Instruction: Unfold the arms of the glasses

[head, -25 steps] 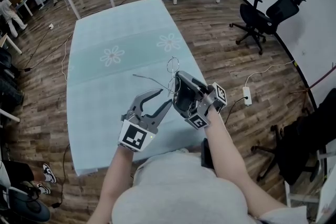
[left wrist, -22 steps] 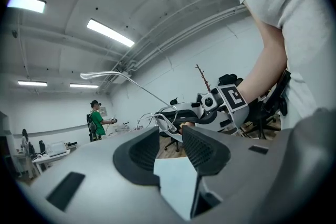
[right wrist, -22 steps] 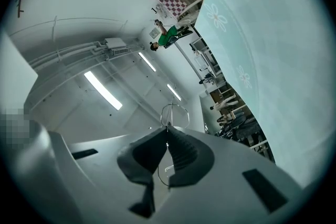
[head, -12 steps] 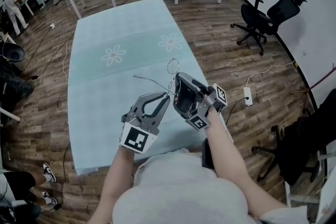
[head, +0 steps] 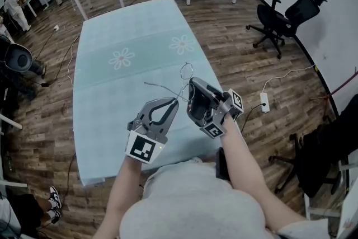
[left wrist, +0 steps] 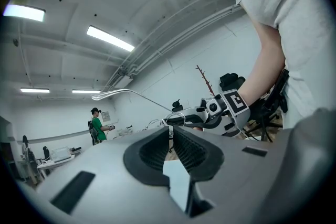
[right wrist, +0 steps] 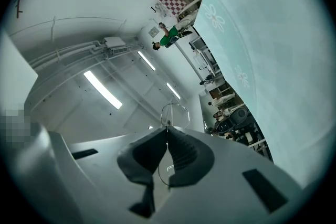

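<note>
A person's left gripper (head: 177, 101), whose grey jaws have just been closing, now pinches a thin wire part of a pair of silver wire-rimmed glasses (head: 184, 69). The right gripper (head: 190, 83) is clamped on the frame just below one round lens, apparently to steady it while an arm is swung out. One slender arm already juts free to the left, and the wire now gripped is probably the other arm. The glasses are held in the air between the two tools, above the near end of a long table's pale blue-green flower-printed tablecloth (head: 140, 25). Beyond it, a black office chair (head: 279, 19) stands on the wooden floor.
</note>
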`<action>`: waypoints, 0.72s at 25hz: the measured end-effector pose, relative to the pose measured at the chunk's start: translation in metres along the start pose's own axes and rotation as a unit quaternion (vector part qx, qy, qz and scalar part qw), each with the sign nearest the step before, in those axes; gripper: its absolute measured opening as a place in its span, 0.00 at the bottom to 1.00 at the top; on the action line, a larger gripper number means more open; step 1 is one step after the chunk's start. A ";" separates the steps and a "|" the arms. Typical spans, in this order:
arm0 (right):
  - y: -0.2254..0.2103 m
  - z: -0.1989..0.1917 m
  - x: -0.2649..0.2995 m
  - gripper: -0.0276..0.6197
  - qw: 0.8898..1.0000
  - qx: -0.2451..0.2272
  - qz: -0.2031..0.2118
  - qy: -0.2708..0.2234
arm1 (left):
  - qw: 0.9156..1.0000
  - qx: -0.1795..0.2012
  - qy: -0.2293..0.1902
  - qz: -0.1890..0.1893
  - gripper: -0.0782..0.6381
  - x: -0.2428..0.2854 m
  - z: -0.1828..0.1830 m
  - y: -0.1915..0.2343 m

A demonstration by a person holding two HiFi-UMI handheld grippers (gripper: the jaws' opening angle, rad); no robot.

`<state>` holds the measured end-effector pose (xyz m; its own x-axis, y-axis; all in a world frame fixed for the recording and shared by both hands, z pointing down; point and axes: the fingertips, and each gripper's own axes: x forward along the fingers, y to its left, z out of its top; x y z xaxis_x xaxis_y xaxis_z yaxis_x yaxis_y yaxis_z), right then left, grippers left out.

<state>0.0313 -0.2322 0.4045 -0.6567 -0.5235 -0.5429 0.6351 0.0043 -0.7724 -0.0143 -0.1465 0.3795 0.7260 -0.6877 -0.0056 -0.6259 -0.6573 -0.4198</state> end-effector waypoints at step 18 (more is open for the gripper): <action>0.001 -0.011 0.000 0.06 0.997 -0.028 -0.009 0.066 | 1.000 0.009 0.000 0.013 0.15 -0.021 0.000 0.014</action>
<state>0.0276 -0.2230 0.4004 -0.7177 -0.4063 -0.5655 0.6023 0.0455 -0.7970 -0.0381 -0.1413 0.3740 0.7095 -0.7045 -0.0163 -0.6393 -0.6337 -0.4356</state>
